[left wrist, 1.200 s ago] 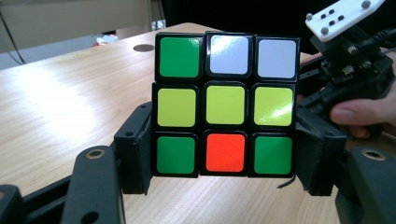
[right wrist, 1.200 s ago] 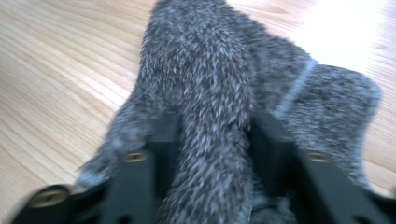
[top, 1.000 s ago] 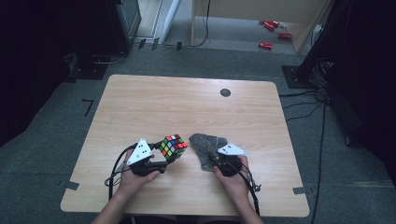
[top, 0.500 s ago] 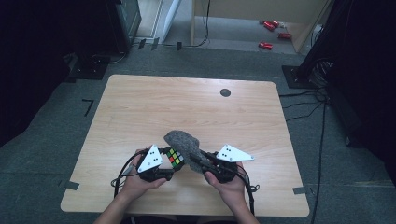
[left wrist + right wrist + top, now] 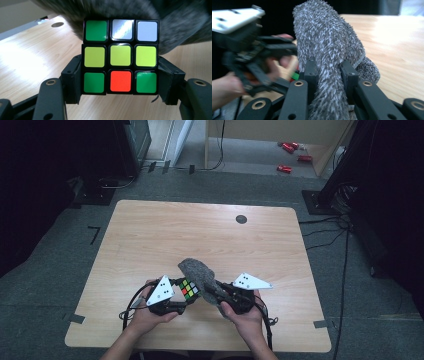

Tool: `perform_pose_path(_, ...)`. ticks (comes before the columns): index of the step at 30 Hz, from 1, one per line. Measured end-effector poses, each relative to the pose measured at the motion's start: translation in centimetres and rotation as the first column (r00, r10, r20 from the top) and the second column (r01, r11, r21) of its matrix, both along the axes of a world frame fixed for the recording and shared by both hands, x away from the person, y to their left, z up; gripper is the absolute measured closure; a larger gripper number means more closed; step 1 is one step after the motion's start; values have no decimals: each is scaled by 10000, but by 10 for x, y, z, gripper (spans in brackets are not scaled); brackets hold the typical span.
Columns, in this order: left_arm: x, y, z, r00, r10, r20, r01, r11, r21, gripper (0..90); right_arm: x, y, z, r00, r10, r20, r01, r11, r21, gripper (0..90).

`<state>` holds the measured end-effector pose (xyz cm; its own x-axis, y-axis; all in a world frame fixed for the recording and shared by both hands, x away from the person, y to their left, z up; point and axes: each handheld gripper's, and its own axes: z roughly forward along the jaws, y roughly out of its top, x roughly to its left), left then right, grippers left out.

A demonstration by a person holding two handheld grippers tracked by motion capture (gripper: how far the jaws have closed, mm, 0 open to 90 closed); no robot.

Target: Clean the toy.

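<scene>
Now | cube (image 5: 120,57) between left fingers (image 5: 72,80) | cloth (image 5: 327,50) between right fingers (image 5: 310,72)

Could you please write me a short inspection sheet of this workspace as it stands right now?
Surface: wooden table, a dark round spot near the far edge.
Job's things: puzzle cube and grey fuzzy cloth, both held above the table; the cloth drapes over the cube's top.
Clutter: nothing seen.
Grippers: left gripper clamps the cube's sides; right gripper shut on the cloth.
Cables: black cables trail from the grippers.
Surroundings: grey floor, red objects beyond the table.
</scene>
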<state>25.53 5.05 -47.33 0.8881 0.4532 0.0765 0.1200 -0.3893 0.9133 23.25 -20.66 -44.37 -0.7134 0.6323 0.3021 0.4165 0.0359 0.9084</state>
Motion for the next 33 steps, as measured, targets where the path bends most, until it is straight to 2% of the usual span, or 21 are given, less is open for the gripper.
perform_pose_path(3,-1,0,1,10000,26,60,-26,10000,-23,349,-2,4,4,9997,-60,228,64,9998,-195,724)
perform_pose_path(4,-1,0,2,9999,28,101,-28,10000,-35,350,-1,2,2,9998,-92,180,94,9999,-125,724)
perform_pose_path(7,0,3,5,10000,73,60,-72,9998,-181,350,3,-5,-5,9979,-650,-44,648,9971,-405,724)
perform_pose_path(9,0,4,5,10000,79,-6,-79,9995,-311,350,5,-8,-8,9966,-793,-233,784,9962,-378,724)
perform_pose_path(12,2,5,4,9999,152,-76,-155,9989,-438,349,2,-5,-3,9973,-729,-86,725,9966,-380,724)
perform_pose_path(15,1,6,3,9999,113,57,-109,9980,-629,348,-5,3,5,9992,-311,251,316,9993,-189,721)
perform_pose_path(17,2,7,4,9998,107,-143,-118,9970,-760,349,-8,6,9,9986,-219,478,231,9994,-246,717)
perform_pose_path(20,2,4,3,9996,198,210,-187,9986,-503,349,-4,2,6,9988,-293,392,304,9992,-273,713)
perform_pose_path(23,4,2,2,9997,170,154,-165,9993,-327,349,1,-4,-2,9979,-640,65,643,9963,-569,715)
perform_pose_path(25,5,2,1,9998,210,44,-209,9995,-257,349,2,-5,-4,9973,-729,-76,723,9958,-560,716)
perform_pose_path(27,6,4,2,9995,244,-209,-251,9991,-345,349,0,-2,-2,9975,-711,-20,709,9957,-595,717)
perform_pose_path(29,6,5,3,9993,247,-285,-258,9990,-376,348,-5,4,4,9989,-435,160,442,9978,-495,716)
perform_pose_path(32,3,6,4,9992,383,-149,-389,9984,-417,347,-9,10,10,9982,-116,593,153,9980,-612,715)
perform_pose_path(33,2,5,4,9985,544,-20,-545,9978,-373,347,-9,9,9,9983,-73,578,106,9984,-558,714)
